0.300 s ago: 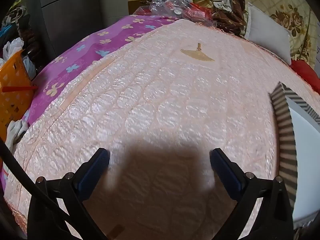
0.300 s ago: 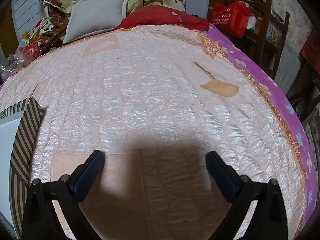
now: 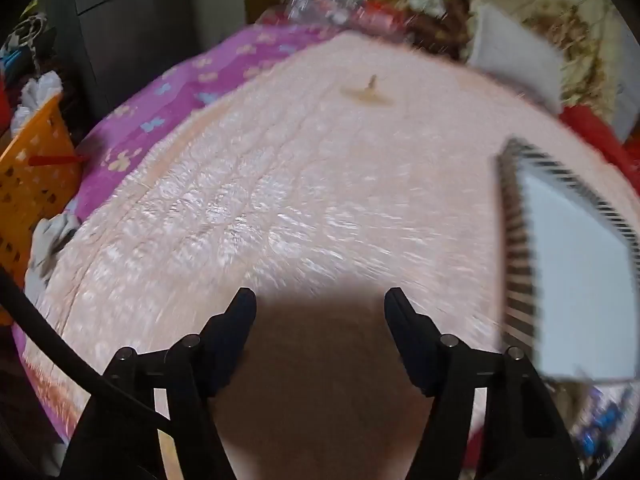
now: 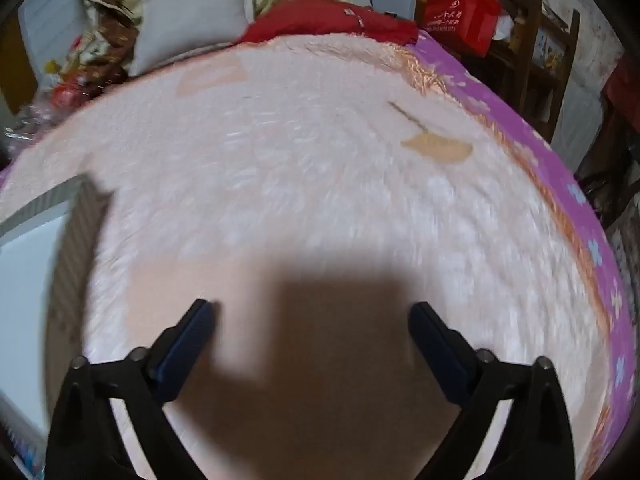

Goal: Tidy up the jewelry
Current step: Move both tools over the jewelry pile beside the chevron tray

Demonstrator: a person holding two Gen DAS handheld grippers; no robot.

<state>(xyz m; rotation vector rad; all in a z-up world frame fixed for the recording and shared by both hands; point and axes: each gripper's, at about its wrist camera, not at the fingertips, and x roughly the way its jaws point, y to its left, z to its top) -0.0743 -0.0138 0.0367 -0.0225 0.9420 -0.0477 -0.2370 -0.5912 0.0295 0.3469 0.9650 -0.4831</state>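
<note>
Left wrist view: a striped-rimmed box (image 3: 516,240) lies on the bed's pink quilt (image 3: 280,200) at three o'clock, its pale inside blurred, contents unreadable. The left gripper (image 3: 320,312) and right gripper (image 4: 310,320) hover over the quilt, tilted down, jaws apart, gripping nothing. A tan patch (image 4: 438,148) sits at one o'clock in the right wrist view; no jewelry can be made out.

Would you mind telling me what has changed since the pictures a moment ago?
The left hand-held gripper has narrowed, yet is open and empty; its view now shows more of the striped box. The right hand-held gripper stays wide open and empty. Both views are motion-blurred. Nothing was taken or released; the tan piece lies on the pink quilt as before.
</note>
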